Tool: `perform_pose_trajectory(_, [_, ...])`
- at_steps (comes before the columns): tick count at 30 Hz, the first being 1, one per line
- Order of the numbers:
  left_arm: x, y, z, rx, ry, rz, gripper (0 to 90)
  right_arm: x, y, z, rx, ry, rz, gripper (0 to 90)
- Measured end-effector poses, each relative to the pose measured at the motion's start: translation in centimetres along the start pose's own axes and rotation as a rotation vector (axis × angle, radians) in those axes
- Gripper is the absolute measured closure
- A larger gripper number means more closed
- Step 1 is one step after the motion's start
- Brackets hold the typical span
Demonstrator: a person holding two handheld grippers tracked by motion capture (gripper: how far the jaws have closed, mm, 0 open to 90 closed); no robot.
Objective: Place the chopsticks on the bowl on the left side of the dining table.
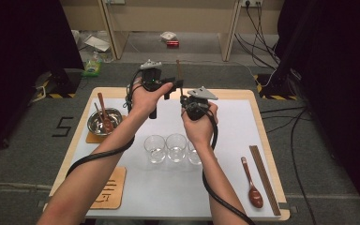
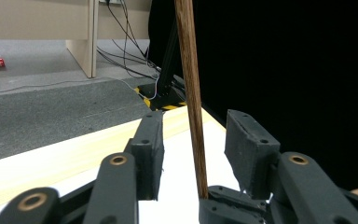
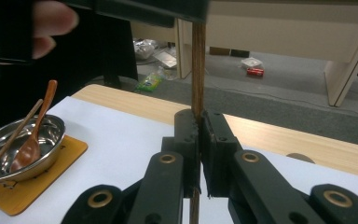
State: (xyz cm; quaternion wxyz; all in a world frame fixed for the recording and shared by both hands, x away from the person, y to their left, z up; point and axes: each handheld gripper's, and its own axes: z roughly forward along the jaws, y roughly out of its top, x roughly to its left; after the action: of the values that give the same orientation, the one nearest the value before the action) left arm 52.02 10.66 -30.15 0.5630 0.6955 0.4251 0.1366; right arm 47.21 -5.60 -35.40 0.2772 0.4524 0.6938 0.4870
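A brown wooden chopstick (image 1: 178, 70) stands upright above the back of the table. My right gripper (image 1: 183, 99) is shut on its lower part; in the right gripper view the jaws of the right gripper (image 3: 199, 119) pinch the chopstick (image 3: 198, 65). My left gripper (image 1: 169, 87) comes in from the left, higher up. In the left gripper view the chopstick (image 2: 191, 93) passes between the jaws of the left gripper (image 2: 193, 135), with a gap on each side, so the pads are not pressing it.
A steel bowl (image 1: 93, 125) on a wooden coaster holds a spoon (image 1: 106, 119) and a chopstick at the left. Three glasses (image 1: 154, 148) stand mid-table. A second spoon (image 1: 252, 185) and a chopstick (image 1: 264, 178) lie at the right, a wooden coaster (image 1: 108, 188) at front left.
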Motion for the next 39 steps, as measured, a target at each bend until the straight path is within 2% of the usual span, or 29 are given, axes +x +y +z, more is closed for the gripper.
perform_pose_trajectory(4, [0.0, 0.0, 0.5, 0.006, -0.010, -0.033, 66.5, 0.2, 0.0, 0.0, -0.004, 0.008, 0.001, 85.8])
perform_pose_trajectory(6, [0.1, 0.0, 0.6, 0.022, -0.008, -0.030, 69.1, 0.3, 0.1, -0.1, 0.000, 0.008, -0.008, 85.8])
perform_pose_trajectory(13, [0.2, -0.1, 0.8, 0.017, -0.021, -0.052, 80.2, 0.3, 0.1, -0.1, -0.009, 0.010, -0.008, 85.8])
perform_pose_trajectory(15, [0.2, -0.1, 0.8, 0.008, -0.030, -0.069, 82.3, 0.3, 0.1, -0.2, -0.010, 0.012, -0.003, 85.8])
perform_pose_trajectory(20, [0.0, 0.0, 0.6, 0.002, -0.042, -0.040, 83.7, 0.2, 0.3, -0.3, -0.006, 0.016, 0.007, 85.7])
perform_pose_trajectory(24, [-0.1, 0.0, 0.5, -0.016, -0.045, -0.039, 84.0, 0.1, 0.3, -0.4, -0.021, 0.025, -0.001, 85.2])
perform_pose_trajectory(27, [-0.2, 0.1, 0.4, -0.032, -0.041, -0.034, 84.1, 0.0, 0.3, -0.5, -0.023, 0.040, 0.010, 78.8])
perform_pose_trajectory(35, [0.6, 0.2, 0.0, -0.049, 0.013, -0.006, 84.1, -0.6, 0.1, -1.3, -0.021, 0.037, 0.006, 71.8])
perform_pose_trajectory(39, [0.9, 0.1, -0.5, -0.068, 0.022, -0.006, 84.1, -1.1, 0.0, -1.8, -0.020, 0.029, 0.003, 70.1])
